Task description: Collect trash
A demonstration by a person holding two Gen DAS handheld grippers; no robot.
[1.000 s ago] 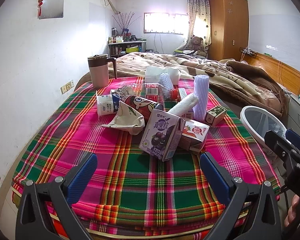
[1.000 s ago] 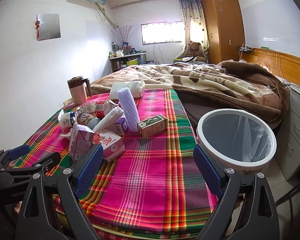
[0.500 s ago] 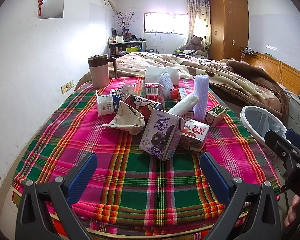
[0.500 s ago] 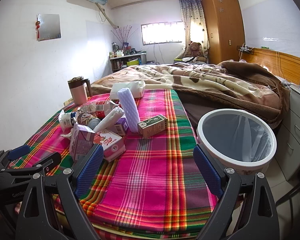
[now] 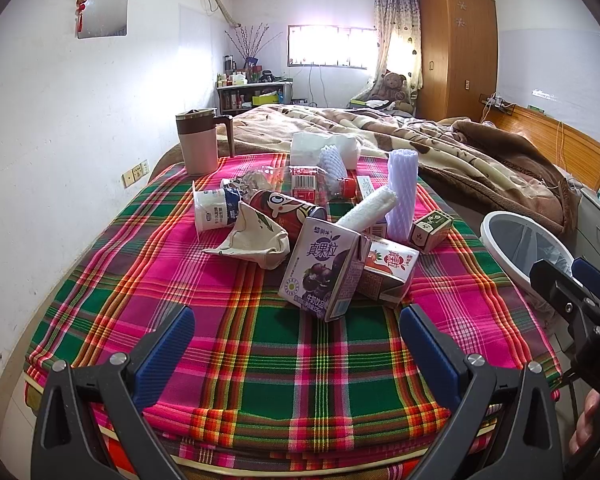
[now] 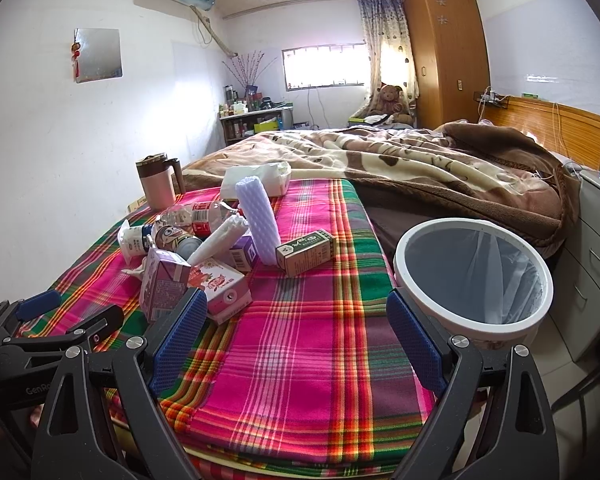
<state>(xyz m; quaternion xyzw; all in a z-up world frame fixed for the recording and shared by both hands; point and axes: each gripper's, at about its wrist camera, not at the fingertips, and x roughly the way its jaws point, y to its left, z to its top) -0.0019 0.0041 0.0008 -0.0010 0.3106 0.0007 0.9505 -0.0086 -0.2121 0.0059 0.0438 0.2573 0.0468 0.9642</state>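
A pile of trash lies on the plaid cloth (image 5: 260, 360): a purple milk carton (image 5: 320, 268), a red carton (image 5: 388, 270), a green box (image 5: 431, 229), a foam sleeve (image 5: 400, 194), a crumpled paper cup (image 5: 254, 240), a yogurt cup (image 5: 214, 210) and a plastic bottle (image 5: 300, 186). My left gripper (image 5: 296, 334) is open and empty, just short of the purple carton. My right gripper (image 6: 294, 320) is open and empty over the cloth, between the red carton (image 6: 224, 290) and the white bin (image 6: 474, 276).
A brown mug (image 5: 198, 146) and a tissue pack (image 5: 324, 148) stand behind the pile. A brown blanket (image 6: 420, 164) covers the bed beyond. Drawers (image 6: 598, 248) stand right of the bin. The bin also shows in the left wrist view (image 5: 520, 248).
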